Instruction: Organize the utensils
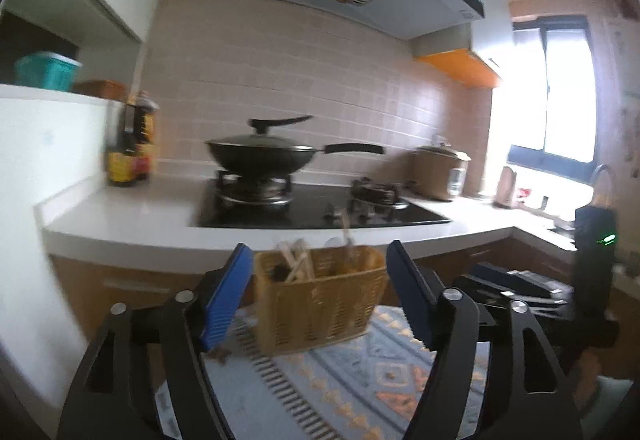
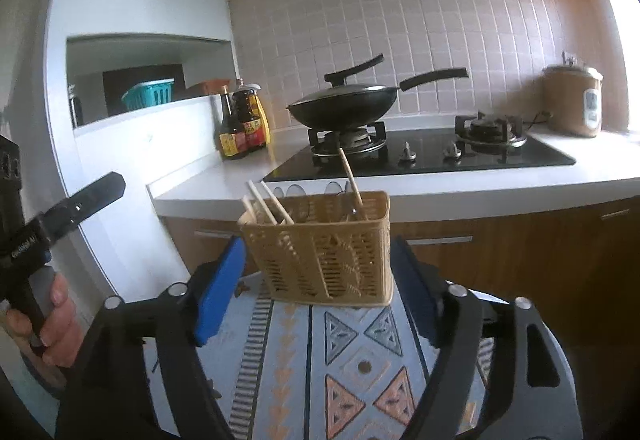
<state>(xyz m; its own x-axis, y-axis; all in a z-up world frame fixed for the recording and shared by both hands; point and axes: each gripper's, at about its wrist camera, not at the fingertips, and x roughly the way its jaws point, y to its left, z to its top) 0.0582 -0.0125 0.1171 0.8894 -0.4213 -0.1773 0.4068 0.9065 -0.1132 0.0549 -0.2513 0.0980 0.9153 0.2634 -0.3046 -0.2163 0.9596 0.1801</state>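
Note:
A tan woven utensil basket (image 1: 320, 304) (image 2: 324, 256) stands on a patterned blue cloth (image 2: 360, 360). It holds wooden chopsticks (image 2: 268, 203) and some metal utensils. In the left wrist view my left gripper (image 1: 318, 254) is open, and the basket sits just ahead, framed by the blue pads (image 1: 224, 296), which stay clear of it. My right gripper (image 2: 318, 246) is also open, with the basket ahead between its pads and untouched. A hand (image 2: 56, 320) holds the left tool at the left edge of the right wrist view.
Behind the cloth runs a white counter (image 2: 224, 191) with a black gas hob (image 2: 440, 155). A lidded wok (image 2: 344, 103) sits on the left burner. Sauce bottles (image 2: 240, 123) stand at the left, a rice cooker (image 2: 572, 103) at the right. Wooden cabinet fronts (image 2: 500, 252) are below.

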